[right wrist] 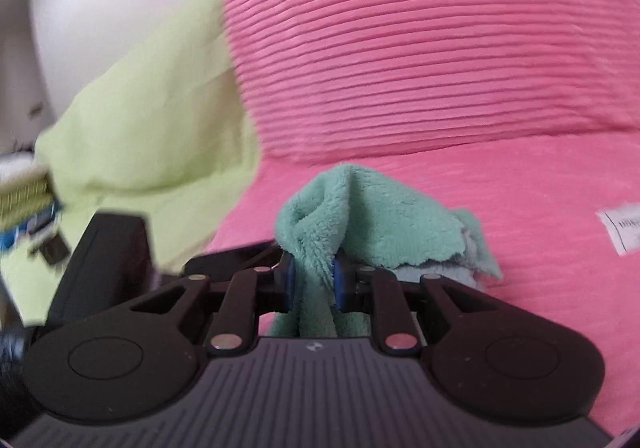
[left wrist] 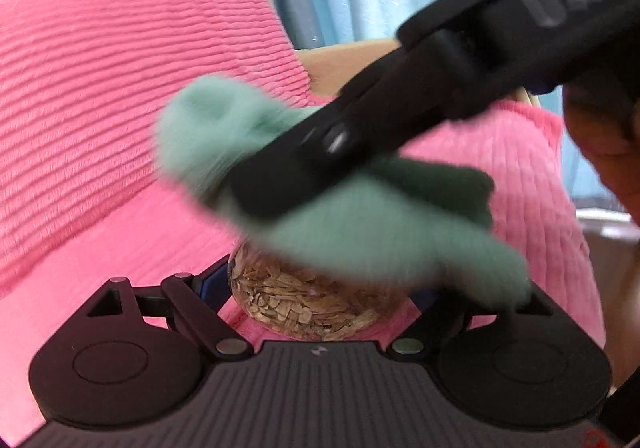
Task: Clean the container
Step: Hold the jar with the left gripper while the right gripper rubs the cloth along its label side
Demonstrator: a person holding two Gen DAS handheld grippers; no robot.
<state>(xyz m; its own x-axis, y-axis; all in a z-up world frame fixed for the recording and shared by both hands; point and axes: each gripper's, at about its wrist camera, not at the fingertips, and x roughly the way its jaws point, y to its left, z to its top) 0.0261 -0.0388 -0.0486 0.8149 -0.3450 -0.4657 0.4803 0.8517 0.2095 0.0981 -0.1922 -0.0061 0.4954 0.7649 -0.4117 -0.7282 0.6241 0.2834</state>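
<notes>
Jar [left wrist: 316, 308] gripped left; cloth [right wrist: 316, 280] right.

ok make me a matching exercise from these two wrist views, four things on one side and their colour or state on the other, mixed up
Things:
1. cloth
2. container
3. ribbed cushion
4. sheet

Colour or state:
A. pale yellow-green, left of the cushion
B. pink
C. clear, holding tan flakes, between the left gripper fingers
D. teal, pinched in the right gripper

Pairs: 1-D, 2-C, 3-B, 4-A
</notes>
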